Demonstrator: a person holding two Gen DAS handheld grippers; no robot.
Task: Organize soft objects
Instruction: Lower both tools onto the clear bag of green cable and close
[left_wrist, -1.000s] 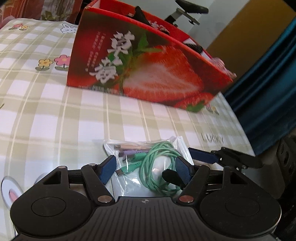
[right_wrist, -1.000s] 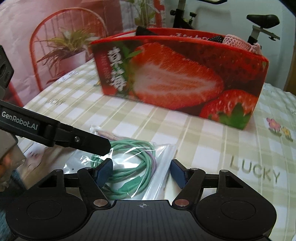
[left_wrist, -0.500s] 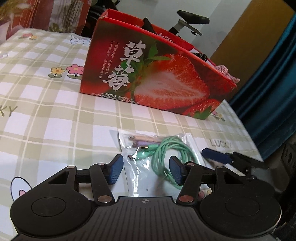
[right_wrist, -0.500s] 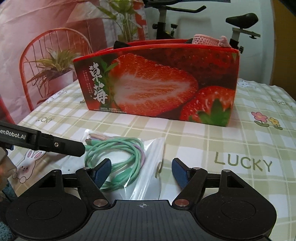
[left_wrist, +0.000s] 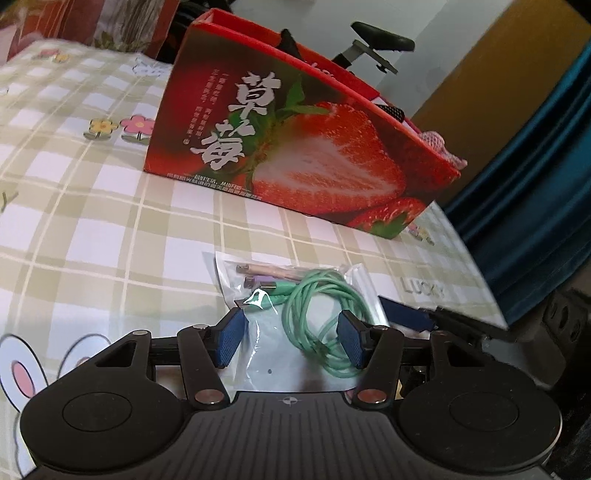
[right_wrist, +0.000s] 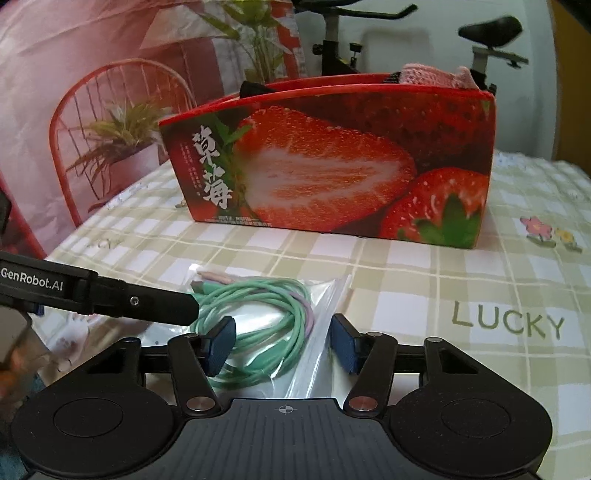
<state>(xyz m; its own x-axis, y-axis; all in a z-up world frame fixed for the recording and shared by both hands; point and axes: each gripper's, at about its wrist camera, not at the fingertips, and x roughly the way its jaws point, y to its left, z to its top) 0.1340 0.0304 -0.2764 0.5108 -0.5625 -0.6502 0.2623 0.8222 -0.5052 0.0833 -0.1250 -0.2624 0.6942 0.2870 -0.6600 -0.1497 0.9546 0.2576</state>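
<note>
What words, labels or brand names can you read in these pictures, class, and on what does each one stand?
"草莓": large white characters on the red strawberry-printed cardboard box.
"LUCKY": green letters on the green-and-white checked tablecloth.
"GenRobot.AI": white print on the black left hand-held gripper reaching in beside the clear plastic bag of green cables.
Small white lines beside and below the box's characters: too small to read.

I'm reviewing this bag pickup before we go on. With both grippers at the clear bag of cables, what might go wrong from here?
1. The right gripper is closing over the clear bag; its pads may catch only slick plastic and slip.
2. The left gripper straddles the green cable too, so opposing pulls might tear the bag.
3. The strawberry box already shows a pink knit item at its rim, so room may be tight.
</note>
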